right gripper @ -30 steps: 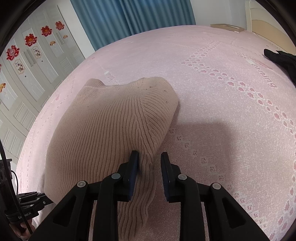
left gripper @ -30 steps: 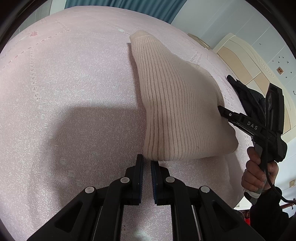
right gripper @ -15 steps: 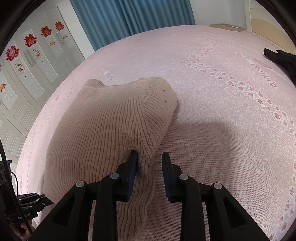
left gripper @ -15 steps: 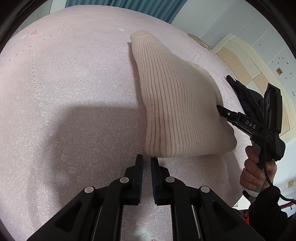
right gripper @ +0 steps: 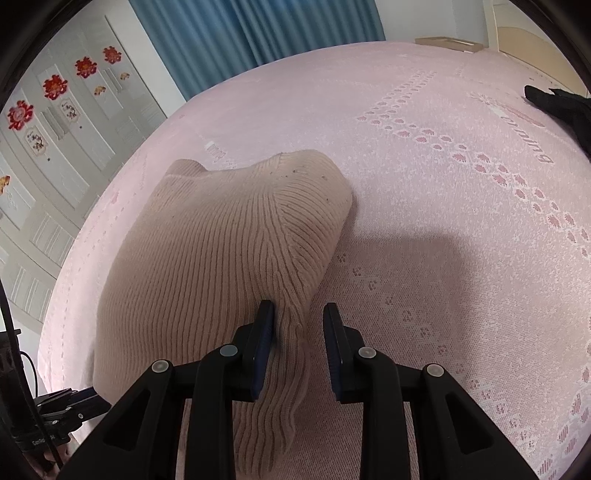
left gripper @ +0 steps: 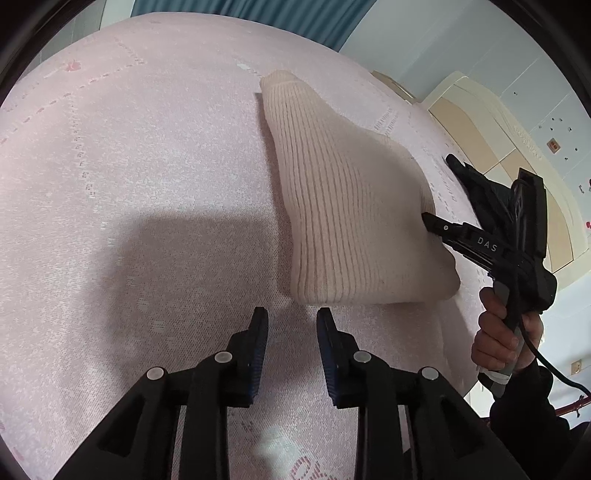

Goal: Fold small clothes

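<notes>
Cream ribbed knitwear, a small sweater (left gripper: 354, 206), lies folded on a pale pink bedspread (left gripper: 147, 166) patterned with darker pink motifs. From the left wrist view, the left gripper (left gripper: 291, 319) sits low in the frame, just short of the sweater's near hem. Its jaws have just been opening and now stand a narrow gap apart with only bedspread between them, nothing held.

On the right of that view, a hand (left gripper: 506, 339) in a dark sleeve holds the right gripper (right gripper: 298, 314) by its handle, with the fingertips against the sweater's far side.

From the right wrist view, a loose ribbed strip of the sweater (probably a sleeve or folded edge) runs down between the right gripper's jaws. It lies against the left pad while a clear gap shows before the right pad, so the jaws are narrowly apart and not pinching it.

Dark clothing (right gripper: 561, 107) lies at the far edge of the bed. Blue curtains (right gripper: 258, 33) hang behind, beside white wardrobe doors (right gripper: 55, 129) with red flower decorations.
</notes>
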`<state>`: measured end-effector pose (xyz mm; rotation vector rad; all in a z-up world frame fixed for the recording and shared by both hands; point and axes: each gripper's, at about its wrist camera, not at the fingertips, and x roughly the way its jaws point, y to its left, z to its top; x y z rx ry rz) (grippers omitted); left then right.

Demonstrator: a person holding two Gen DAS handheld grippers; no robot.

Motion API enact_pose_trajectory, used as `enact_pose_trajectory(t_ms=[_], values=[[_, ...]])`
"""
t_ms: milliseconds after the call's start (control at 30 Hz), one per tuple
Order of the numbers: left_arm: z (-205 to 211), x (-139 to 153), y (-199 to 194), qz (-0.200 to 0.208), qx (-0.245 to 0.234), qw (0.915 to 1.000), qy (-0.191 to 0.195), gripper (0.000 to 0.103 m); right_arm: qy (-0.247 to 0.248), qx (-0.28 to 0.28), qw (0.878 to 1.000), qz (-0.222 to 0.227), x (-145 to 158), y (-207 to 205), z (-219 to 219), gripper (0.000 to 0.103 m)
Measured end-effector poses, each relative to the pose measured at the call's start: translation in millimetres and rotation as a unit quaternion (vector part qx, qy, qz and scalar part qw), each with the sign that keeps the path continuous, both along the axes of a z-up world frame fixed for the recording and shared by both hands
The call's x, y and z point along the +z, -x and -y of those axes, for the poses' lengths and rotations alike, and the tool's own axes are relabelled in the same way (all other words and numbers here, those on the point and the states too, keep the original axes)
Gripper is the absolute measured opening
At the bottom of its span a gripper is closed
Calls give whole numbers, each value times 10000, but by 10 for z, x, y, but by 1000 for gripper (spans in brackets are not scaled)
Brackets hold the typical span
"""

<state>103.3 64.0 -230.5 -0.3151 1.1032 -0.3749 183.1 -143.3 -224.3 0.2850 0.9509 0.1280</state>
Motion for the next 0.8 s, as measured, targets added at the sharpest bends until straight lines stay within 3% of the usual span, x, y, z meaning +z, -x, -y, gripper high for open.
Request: enact_pose_trajectory(t_ms=[433, 800], values=[[-185, 144, -118, 181, 142, 9997, 81, 42, -108, 55, 9999, 3, 86, -16, 18, 31], [-200, 281, -856, 320, 410, 9980, 367, 45, -76, 252, 9991, 330, 269, -107, 27, 38]])
